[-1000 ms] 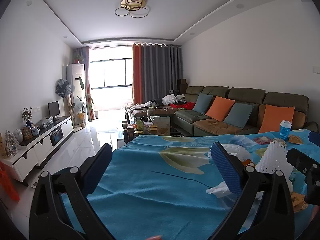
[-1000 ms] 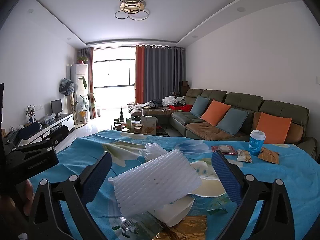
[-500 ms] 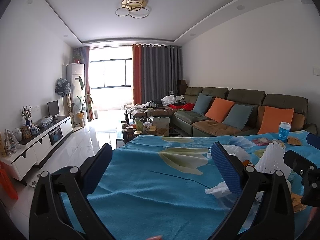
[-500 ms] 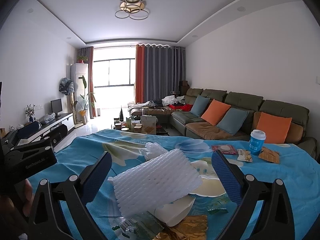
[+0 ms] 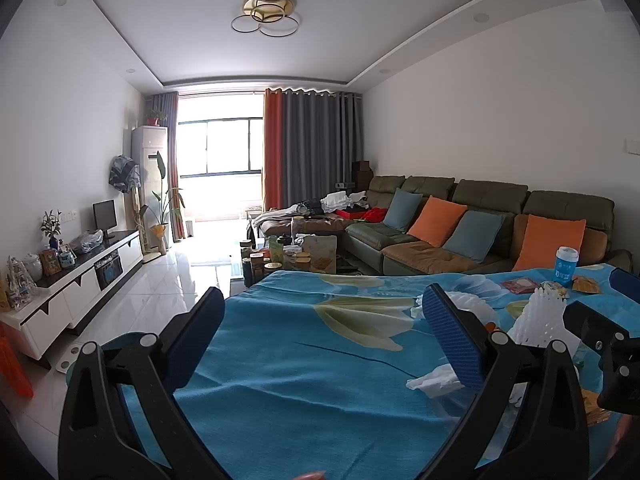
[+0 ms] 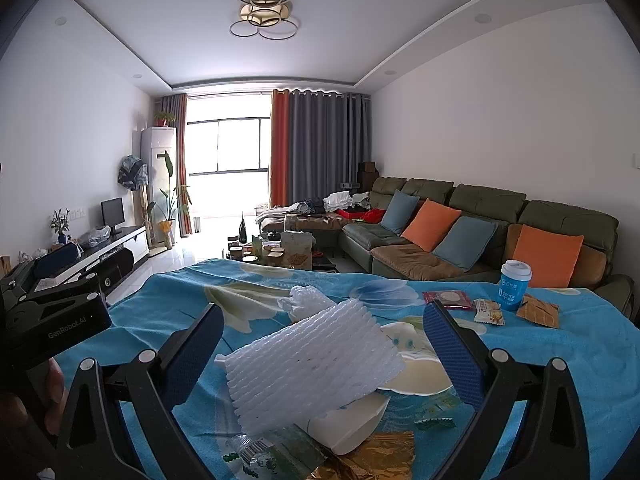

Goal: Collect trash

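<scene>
**Both grippers poised over uncollected trash**

The right gripper [image 6: 322, 350] has its jaws spread wide and empty; the white foam net [image 6: 310, 364] lies between them, just beyond the pads and untouched. The left gripper [image 5: 320, 336], equally open, frames bare blue tablecloth [image 5: 288, 364], with the litter to its right. Farther right lie wrappers [image 6: 490, 311] beside a blue cup [image 6: 514, 285]. No bin is visible; collection appears barely begun.

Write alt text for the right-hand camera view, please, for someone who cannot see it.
The open right gripper hangs over a white foam net sleeve that lies on a heap of wrappers on a blue flowered tablecloth. Farther right stand a blue paper cup and snack packets; the left gripper shows at the left edge, a living room behind.
</scene>
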Tool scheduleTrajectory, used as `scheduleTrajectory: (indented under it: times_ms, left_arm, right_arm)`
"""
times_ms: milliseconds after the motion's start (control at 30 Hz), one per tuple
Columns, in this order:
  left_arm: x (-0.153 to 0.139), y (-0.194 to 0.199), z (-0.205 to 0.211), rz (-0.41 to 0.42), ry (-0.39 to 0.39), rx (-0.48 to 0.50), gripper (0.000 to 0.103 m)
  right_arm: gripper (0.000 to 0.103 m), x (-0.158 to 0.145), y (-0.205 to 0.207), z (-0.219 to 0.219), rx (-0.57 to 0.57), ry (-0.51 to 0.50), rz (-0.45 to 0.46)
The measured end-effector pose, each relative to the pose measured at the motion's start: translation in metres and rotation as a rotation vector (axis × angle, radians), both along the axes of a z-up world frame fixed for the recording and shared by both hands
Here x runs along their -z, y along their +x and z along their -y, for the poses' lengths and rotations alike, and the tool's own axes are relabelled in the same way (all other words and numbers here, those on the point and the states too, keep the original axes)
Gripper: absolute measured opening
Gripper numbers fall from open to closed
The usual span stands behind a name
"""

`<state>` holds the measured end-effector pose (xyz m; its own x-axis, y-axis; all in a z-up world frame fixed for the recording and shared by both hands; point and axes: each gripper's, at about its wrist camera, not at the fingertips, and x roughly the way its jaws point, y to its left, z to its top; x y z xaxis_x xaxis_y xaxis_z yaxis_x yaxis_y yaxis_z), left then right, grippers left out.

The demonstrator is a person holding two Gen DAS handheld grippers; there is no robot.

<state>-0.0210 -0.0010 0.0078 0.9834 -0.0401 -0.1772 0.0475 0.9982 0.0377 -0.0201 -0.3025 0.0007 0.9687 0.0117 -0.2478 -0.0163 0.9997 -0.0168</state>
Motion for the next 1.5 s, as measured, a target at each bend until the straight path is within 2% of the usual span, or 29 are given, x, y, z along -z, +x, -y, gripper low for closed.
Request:
scheduleTrajectory:
  times_ms: [400, 433, 667, 1233, 1400, 1500]
  left_arm:
    - [-0.007, 0.004, 0.012, -0.003, -0.003, 0.000, 0.097]
    - [0.000, 0.000, 0.002, -0.003, -0.004, 0.004, 0.097]
    - [0.001, 0.000, 0.001, -0.003, -0.005, 0.004, 0.097]
    - [0.006, 0.005, 0.012, -0.031, -0.012, 0.020, 0.097]
    - [0.010, 0.009, 0.014, -0.058, -0.015, 0.051, 0.097]
    - [0.015, 0.013, 0.018, -0.104, -0.016, 0.117, 0.097]
  right_arm:
    - [0.097, 0.001, 0.000, 0.000, 0.001, -0.001, -0.002]
    - [0.097, 0.001, 0.000, 0.000, 0.002, 0.000, -0.002]
    - [0.097, 0.001, 0.000, 0.001, 0.000, 0.001, -0.004]
    - [0.097, 0.009, 0.006, 0.006, 0.009, 0.007, -0.032]
    - [0.097, 0.010, 0.014, 0.015, 0.013, 0.013, -0.080]
    - [0.097, 0.013, 0.020, 0.026, 0.015, 0.035, -0.114]
